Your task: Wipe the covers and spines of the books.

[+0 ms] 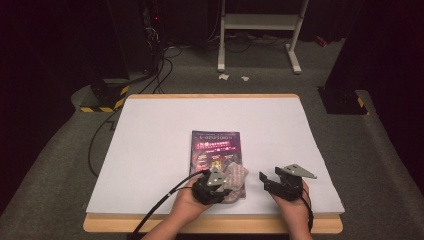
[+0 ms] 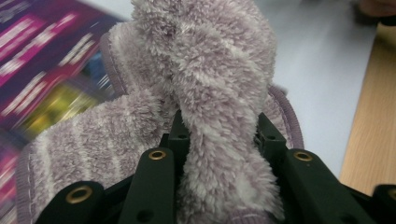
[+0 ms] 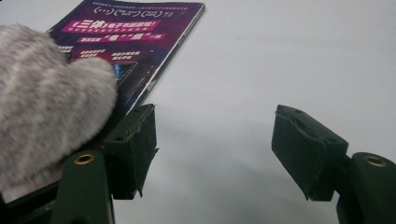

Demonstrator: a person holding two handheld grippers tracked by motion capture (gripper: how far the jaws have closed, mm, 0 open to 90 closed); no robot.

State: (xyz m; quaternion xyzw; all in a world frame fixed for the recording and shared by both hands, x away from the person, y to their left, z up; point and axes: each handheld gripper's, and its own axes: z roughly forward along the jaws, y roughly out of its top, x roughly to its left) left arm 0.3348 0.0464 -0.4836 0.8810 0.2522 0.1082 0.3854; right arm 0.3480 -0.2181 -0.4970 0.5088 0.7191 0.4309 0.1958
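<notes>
A purple magazine (image 1: 215,150) lies flat in the middle of the white table sheet (image 1: 150,150). A fluffy lilac-grey striped cloth (image 1: 235,181) rests bunched on the magazine's near right corner. My left gripper (image 1: 215,184) is shut on a fold of that cloth (image 2: 219,116); the pile bulges up between both jaws. My right gripper (image 1: 270,181) sits low over bare sheet just right of the magazine, open, its pads (image 3: 135,144) wide apart with nothing between them. In the right gripper view the cloth (image 3: 46,102) covers the magazine's (image 3: 140,32) near end.
The wooden table edge (image 1: 210,225) runs along the front, close under both hands. A black cable (image 1: 160,202) trails from the left gripper over that edge. Beyond the table stand a white metal frame (image 1: 260,30) and dark equipment with floor cables (image 1: 110,95).
</notes>
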